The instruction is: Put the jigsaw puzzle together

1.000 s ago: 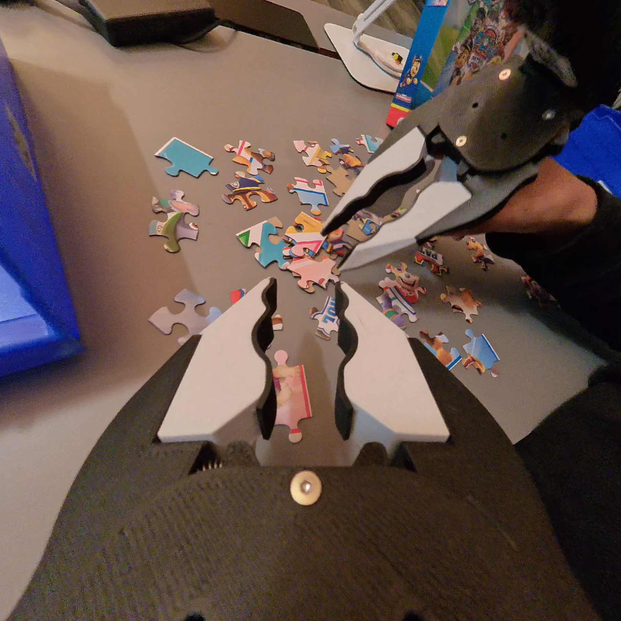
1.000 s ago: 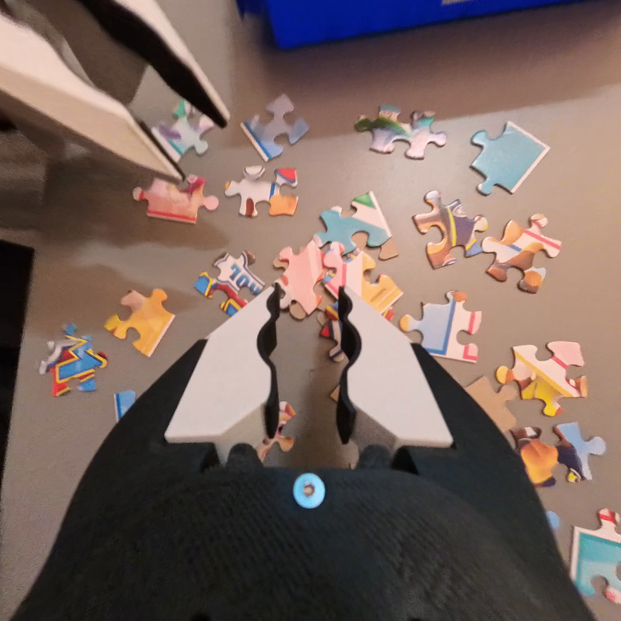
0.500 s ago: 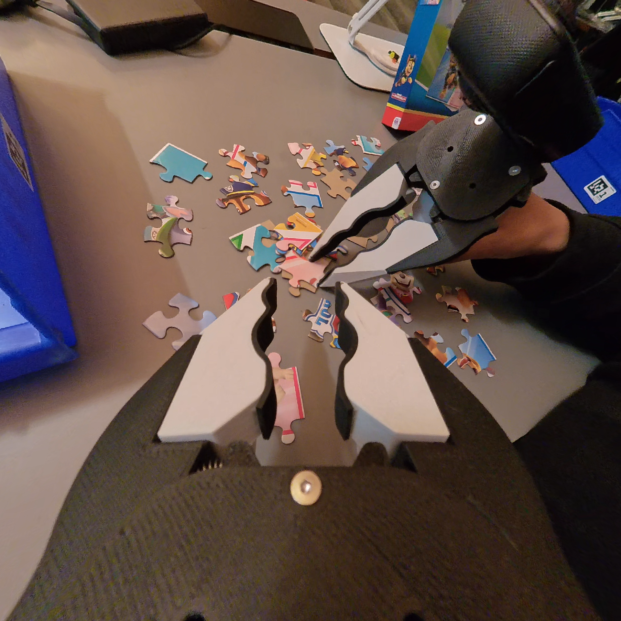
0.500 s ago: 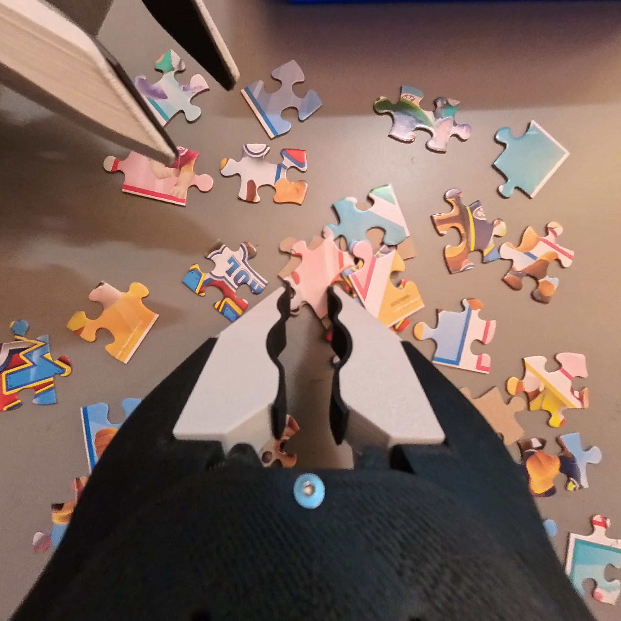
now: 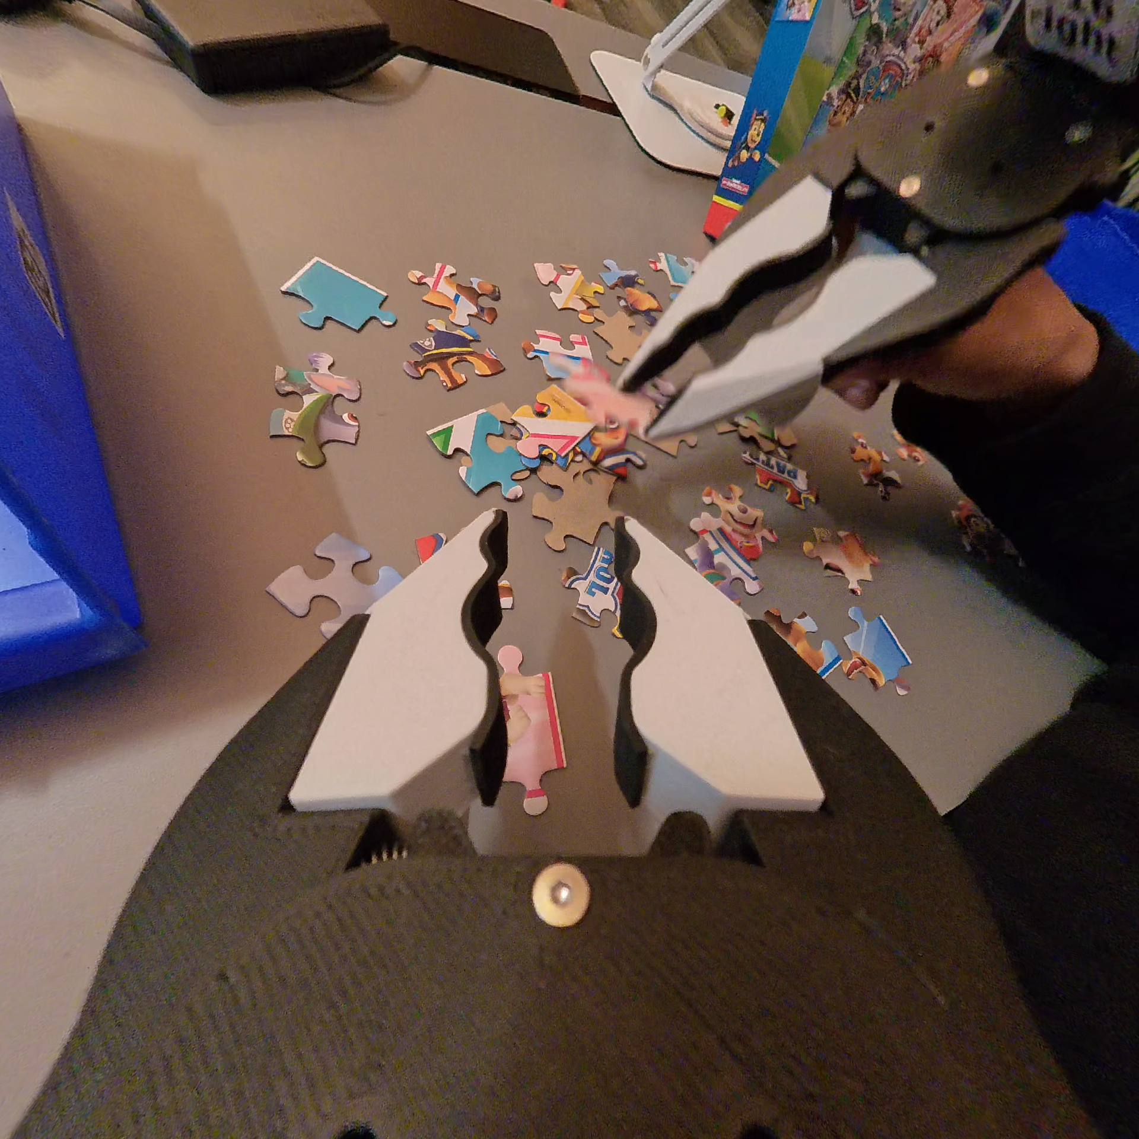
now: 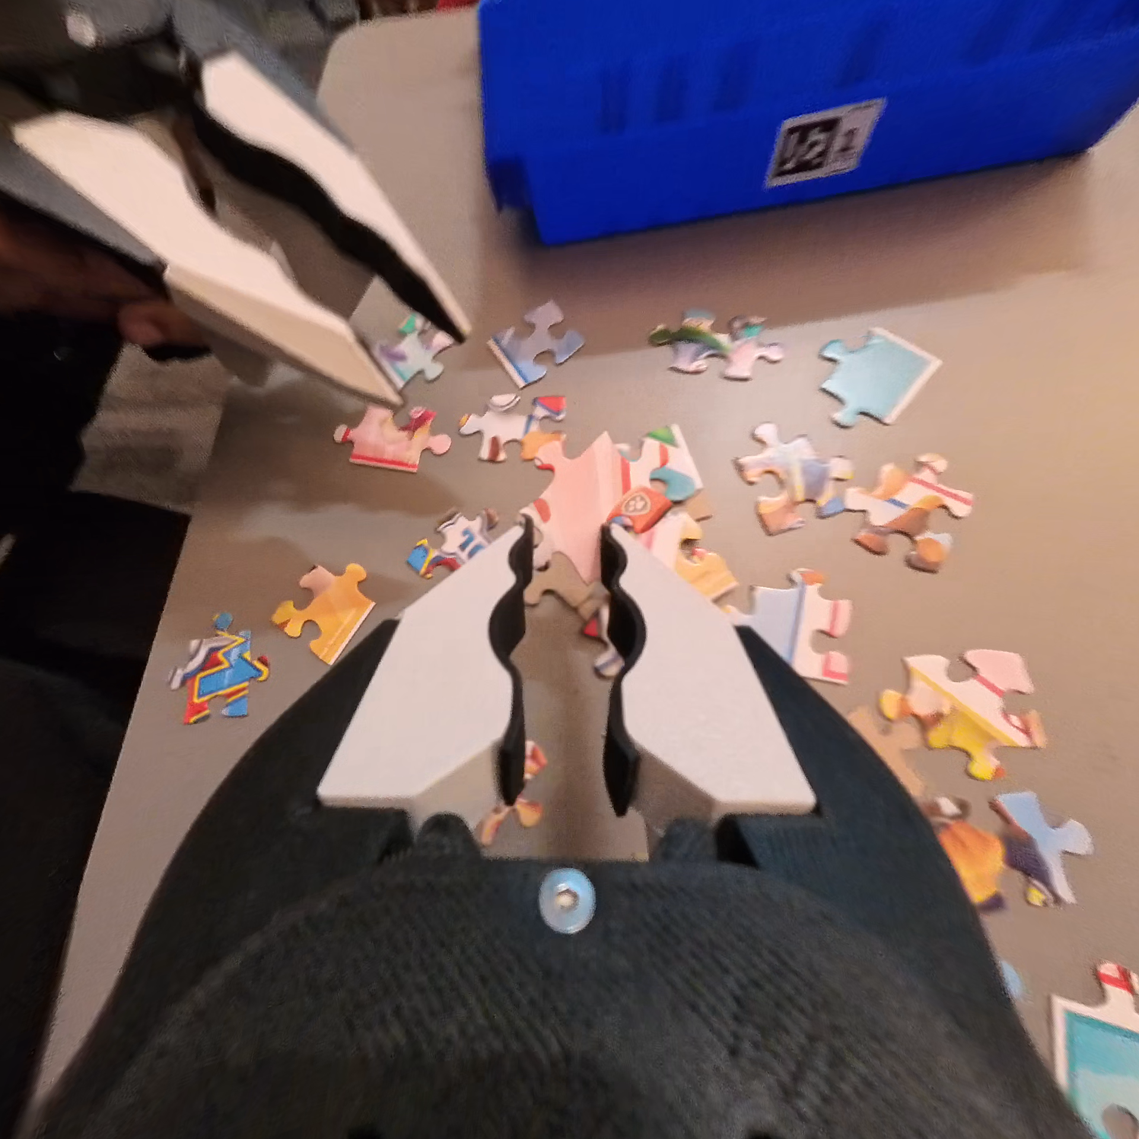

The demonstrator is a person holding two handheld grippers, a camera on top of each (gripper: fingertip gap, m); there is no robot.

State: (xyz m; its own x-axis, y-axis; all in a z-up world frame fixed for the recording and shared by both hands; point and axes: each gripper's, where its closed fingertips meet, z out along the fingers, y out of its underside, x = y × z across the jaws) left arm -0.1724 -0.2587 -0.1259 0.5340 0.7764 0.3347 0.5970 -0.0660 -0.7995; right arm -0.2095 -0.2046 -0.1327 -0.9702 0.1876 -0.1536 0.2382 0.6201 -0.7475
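Note:
Many colourful puzzle pieces lie scattered on a grey table (image 5: 259,203). My right gripper (image 6: 566,533) is shut on a pink puzzle piece (image 6: 582,493), pinched by its edge and held tilted above the pile. In the left wrist view the right gripper (image 5: 641,407) carries the same blurred pink piece (image 5: 601,397) above the table. My left gripper (image 5: 559,521) is open and holds nothing. It hovers over a pink piece with a red edge (image 5: 533,721) that lies flat on the table. A brown face-down piece (image 5: 576,499) lies just ahead of its fingertips.
A blue bin (image 6: 801,111) stands beyond the pieces; it also shows at the left in the left wrist view (image 5: 43,431). A colourful puzzle box (image 5: 795,92) and a white stand base (image 5: 672,117) are at the table's far side. A dark-sleeved arm (image 5: 1048,468) is at the right. The grippers' ends are close to 7 cm from one another.
My right gripper went down to the pile, closed on the pink piece and lifted it, uncovering a brown face-down piece. My left gripper stayed open and hardly moved.

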